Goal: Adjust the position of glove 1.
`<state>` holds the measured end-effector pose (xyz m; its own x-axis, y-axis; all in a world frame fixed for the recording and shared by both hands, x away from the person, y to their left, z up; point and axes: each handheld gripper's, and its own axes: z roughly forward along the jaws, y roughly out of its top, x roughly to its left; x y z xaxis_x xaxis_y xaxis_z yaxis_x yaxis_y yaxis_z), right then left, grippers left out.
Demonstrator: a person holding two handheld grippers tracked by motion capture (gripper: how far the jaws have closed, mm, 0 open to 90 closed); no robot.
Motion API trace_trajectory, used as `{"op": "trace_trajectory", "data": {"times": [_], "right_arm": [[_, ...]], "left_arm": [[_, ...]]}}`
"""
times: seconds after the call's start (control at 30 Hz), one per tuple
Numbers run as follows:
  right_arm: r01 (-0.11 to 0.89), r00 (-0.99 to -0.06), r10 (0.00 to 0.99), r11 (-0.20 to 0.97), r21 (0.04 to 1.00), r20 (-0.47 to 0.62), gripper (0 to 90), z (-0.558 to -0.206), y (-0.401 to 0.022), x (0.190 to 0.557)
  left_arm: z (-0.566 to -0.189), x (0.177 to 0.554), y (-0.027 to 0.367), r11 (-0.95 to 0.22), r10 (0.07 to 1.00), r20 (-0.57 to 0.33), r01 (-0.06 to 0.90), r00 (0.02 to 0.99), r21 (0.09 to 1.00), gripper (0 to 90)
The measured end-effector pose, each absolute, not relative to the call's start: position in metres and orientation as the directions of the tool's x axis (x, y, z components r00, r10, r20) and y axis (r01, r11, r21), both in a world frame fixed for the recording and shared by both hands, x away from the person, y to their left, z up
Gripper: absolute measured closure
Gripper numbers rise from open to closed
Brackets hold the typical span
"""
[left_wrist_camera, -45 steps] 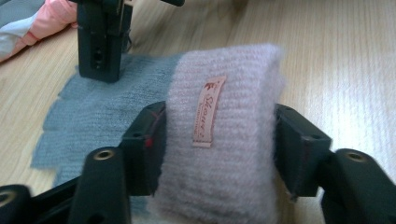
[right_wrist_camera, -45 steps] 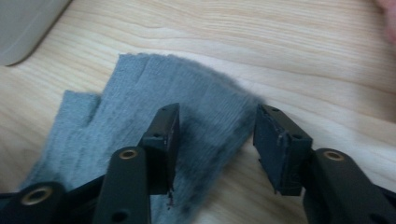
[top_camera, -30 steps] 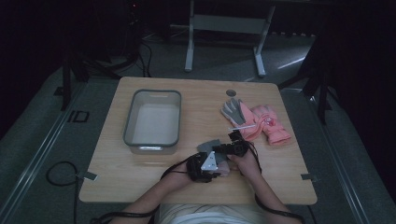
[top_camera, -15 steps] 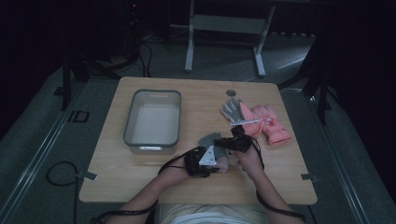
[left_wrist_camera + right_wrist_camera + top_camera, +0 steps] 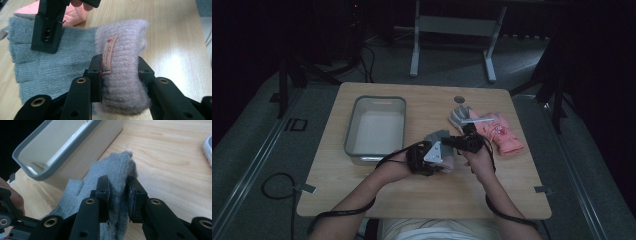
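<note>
Knit glove (image 5: 75,60), grey with a fuzzy pale pink cuff (image 5: 125,62), stretched between both grippers above the table (image 5: 412,200), at about 6 o'clock of the tabletop in the high view, just at 4 o'clock of the grey bin (image 5: 377,102). Cuff pinched by the left gripper (image 5: 120,72), one black jaw pressed on each side, a small sewn label (image 5: 108,53) lying against the jaw at 9 o'clock. Grey finger end (image 5: 117,175) pinched by the right gripper (image 5: 118,195), jaws pressed into the knit from both sides, fabric bunched and standing up between them. Both pairs of jaws just closing a little further, glove between each pair.

Seen from above: left gripper (image 5: 432,156) and right gripper (image 5: 464,142) close together, nearly touching, forearms entering from 6 o'clock. Second glove pair (image 5: 492,130), pink with a grey-fingered one, flat on the table at 2 o'clock of the grippers, apart from them. In the left gripper view, right gripper's jaw (image 5: 48,27) over the grey fingers at 11 o'clock, pink glove (image 5: 75,15) behind it. In the right gripper view, bin (image 5: 57,147) at 10 o'clock, just beyond the held glove.
</note>
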<state>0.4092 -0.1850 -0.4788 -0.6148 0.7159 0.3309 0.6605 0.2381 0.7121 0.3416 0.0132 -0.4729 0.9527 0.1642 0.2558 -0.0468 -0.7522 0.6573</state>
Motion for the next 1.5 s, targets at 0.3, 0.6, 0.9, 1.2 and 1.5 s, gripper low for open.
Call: {"op": "trace_trajectory", "data": {"times": [0.3,0.6,0.9,1.2,1.5], "right_arm": [[0.635,-0.629,0.707,0.226,0.739,0.324,74.2,-0.456,-0.175,0.422],[0.606,-0.650,0.694,0.229,0.762,0.308,74.1,-0.436,-0.156,0.435],[0.590,-0.668,0.685,0.246,0.769,0.293,74.2,-0.423,-0.132,0.446],[0.565,-0.698,0.664,0.280,0.776,0.268,74.2,-0.415,-0.097,0.452],[0.567,-0.720,0.636,0.307,0.764,0.279,74.4,-0.419,-0.051,0.460]], "left_arm": [[-0.447,0.356,0.023,-0.776,0.150,0.290,-0.069,0.945,0.627,64.9],[-0.425,0.366,0.040,-0.801,0.141,0.331,-0.089,0.933,0.592,64.8],[-0.415,0.373,0.062,-0.808,0.154,0.348,-0.085,0.925,0.583,64.8],[-0.411,0.375,0.094,-0.807,0.188,0.345,-0.055,0.920,0.588,64.8],[-0.417,0.379,0.139,-0.816,0.219,0.329,-0.013,0.919,0.578,64.6]]}}
